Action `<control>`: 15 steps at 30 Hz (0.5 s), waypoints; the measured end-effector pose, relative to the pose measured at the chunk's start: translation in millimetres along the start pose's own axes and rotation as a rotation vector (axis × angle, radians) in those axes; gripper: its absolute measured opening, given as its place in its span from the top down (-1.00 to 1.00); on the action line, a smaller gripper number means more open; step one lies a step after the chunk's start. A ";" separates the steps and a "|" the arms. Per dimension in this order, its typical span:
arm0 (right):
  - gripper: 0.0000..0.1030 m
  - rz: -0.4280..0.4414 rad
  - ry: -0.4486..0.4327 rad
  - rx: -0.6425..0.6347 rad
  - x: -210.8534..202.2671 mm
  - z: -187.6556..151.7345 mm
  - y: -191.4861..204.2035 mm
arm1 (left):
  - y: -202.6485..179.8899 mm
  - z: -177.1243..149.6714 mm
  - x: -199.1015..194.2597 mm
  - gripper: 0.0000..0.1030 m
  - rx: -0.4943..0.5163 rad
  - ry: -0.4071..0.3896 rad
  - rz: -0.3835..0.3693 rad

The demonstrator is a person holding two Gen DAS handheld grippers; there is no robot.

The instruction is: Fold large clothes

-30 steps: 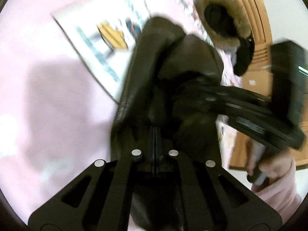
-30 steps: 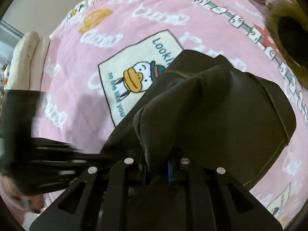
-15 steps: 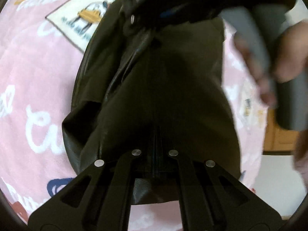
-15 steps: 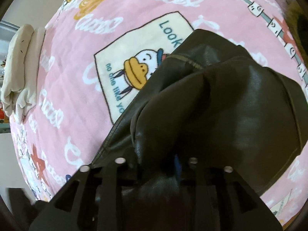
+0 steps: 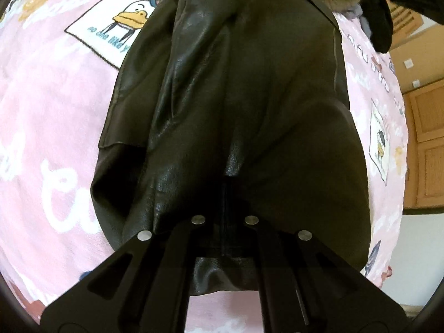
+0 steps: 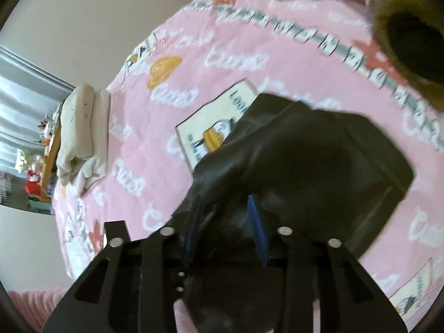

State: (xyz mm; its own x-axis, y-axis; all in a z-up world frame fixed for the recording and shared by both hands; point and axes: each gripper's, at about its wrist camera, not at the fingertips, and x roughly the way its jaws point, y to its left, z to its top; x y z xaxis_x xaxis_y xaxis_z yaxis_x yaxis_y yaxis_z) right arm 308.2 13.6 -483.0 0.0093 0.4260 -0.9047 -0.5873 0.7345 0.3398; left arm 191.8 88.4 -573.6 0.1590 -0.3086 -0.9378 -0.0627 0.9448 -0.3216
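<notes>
Leather, dark and a little shiny, is what we are folding: the jacket (image 5: pixel 244 105) lies in a thick bundle on the pink blanket (image 5: pixel 41 116) of the bed, and it partly covers the printed duck picture (image 5: pixel 116 25) on its far left side. We judge it heavy and rather stiff for a garment. The folds stand up rounded and do not lie flat, so a fold will probably spring open if we only drop it. The surface looks smooth and may slide between the pads.

Our left hand-held gripper (image 5: pixel 225 194) is clenched on a near fold of the jacket, with the jaws almost together and the leather pinched between them. Our right hand-held gripper (image 6: pixel 226 213) has just been closing its jaws; the dark leather sits between its blue pads (image 6: pixel 256 230), and it seems to be grasped there (the picture is blurred, so we are not fully sure).

For a good hold we would take a seam or the hem edge, where the material is doubled and less slippery, and not the middle of a smooth panel. A fur-trimmed hood (image 6: pixel 410 36) lies on the far right.
</notes>
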 end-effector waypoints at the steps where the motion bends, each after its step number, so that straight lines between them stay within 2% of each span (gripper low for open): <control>1: 0.87 -0.019 0.008 -0.014 1.7 0.7 -0.8 | 0.4 -0.2 0.1 0.96 0.000 0.000 0.002; 2: 0.97 -0.027 0.042 -0.025 8.7 0.9 -3.5 | 0.4 -0.2 1.0 0.96 -0.001 0.000 0.003; 5: 0.97 -0.006 0.196 -0.103 49.1 3.3 -1.5 | -1.5 -1.0 4.0 0.96 -0.005 -0.003 0.009; 7: 0.97 -0.079 0.263 -0.159 85.4 12.0 6.1 | -3.7 -2.5 4.6 0.96 -0.004 -0.004 0.019; 11: 0.98 -0.132 0.355 -0.165 142.2 30.2 13.0 | -3.5 -3.8 5.7 0.96 -0.011 -0.004 0.038; 15: 0.98 -0.133 0.403 -0.122 164.7 46.7 14.7 | 3.8 -5.2 10.4 0.96 -0.028 0.001 0.055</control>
State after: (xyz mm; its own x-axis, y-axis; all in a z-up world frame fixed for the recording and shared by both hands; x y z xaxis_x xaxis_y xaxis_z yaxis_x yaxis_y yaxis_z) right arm 338.9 119.2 -615.0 -0.2110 0.0741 -0.9747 -0.6935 0.6913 0.2027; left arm 188.0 88.2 -585.3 0.1536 -0.2560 -0.9544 -0.0986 0.9571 -0.2726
